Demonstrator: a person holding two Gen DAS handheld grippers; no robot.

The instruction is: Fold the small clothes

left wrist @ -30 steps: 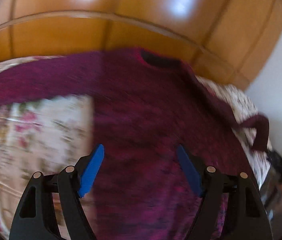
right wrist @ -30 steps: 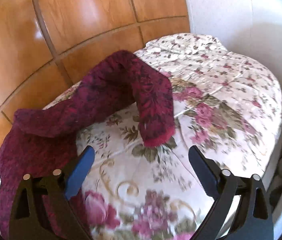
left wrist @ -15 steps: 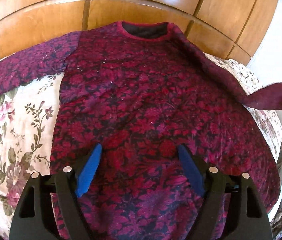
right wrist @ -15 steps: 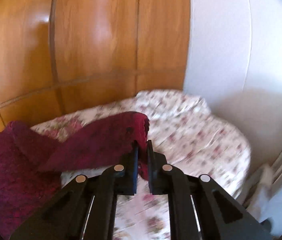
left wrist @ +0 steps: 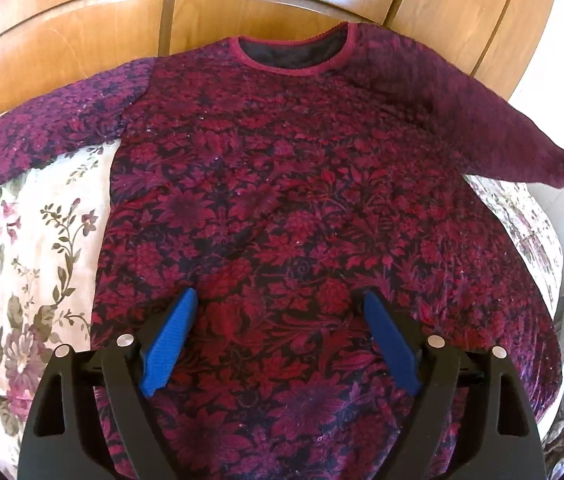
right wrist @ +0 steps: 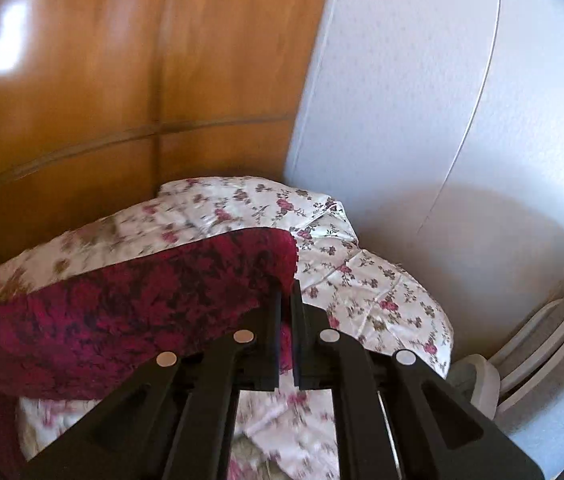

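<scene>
Between your right gripper's (right wrist: 286,292) closed fingers the sleeve cuff (right wrist: 277,248) sits shallow and could slip free, while your left gripper (left wrist: 277,304) hovers open over the sweater (left wrist: 282,200).

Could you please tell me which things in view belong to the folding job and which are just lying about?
Part of the job:
- burgundy sweater
- its sleeve, clamped in the right gripper
- left gripper, open over the sweater

Just there:
- floral bedspread
- wooden panelling
- white wall

Crimson floral sweater (left wrist: 282,208) spread flat, front up, neckline far; right sleeve (right wrist: 141,304) lifted outward.
</scene>
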